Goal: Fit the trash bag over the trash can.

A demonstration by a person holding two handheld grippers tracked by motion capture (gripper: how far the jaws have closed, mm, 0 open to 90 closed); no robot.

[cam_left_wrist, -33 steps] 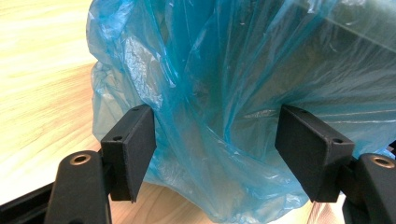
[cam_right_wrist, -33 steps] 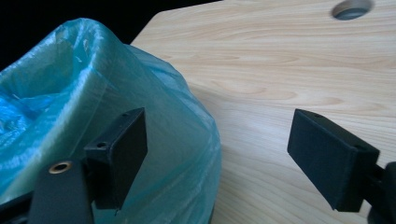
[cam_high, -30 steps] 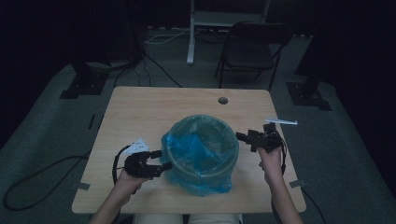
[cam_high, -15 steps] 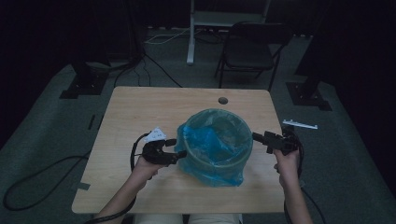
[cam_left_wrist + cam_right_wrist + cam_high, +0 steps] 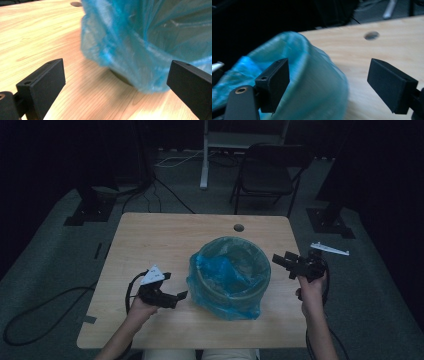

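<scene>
With both hands off the bin, each gripper sits released, jaws spread wide and holding nothing.

Bin: round, lined with a blue plastic bag, standing upright on the wooden table, right of centre and nearer the near edge than the far one. Bag is folded over the rim and hangs loose down the outside, bunched toward the near side. Some crumpled blue film also lies inside.

Left gripper: low over the table near the near-left part, just beside the bin's left side, jaws pointing at it. Grey three-cornered plate on top; cable loops behind it toward the near-left edge. In the left gripper view the bag's skirt fills the space ahead between the two jaws, not touching either; a bit of dark bin base shows under the film.

Right gripper: held at the right edge of the table, near the bin's right rim but apart from it, jaws aimed at the bin. Right gripper view shows the rim and bag ahead, blurred, nothing between the jaws.

Round hole in the table near the far edge. Folding chair on the floor beyond the far edge; a small white piece lies on the floor off the right edge.
</scene>
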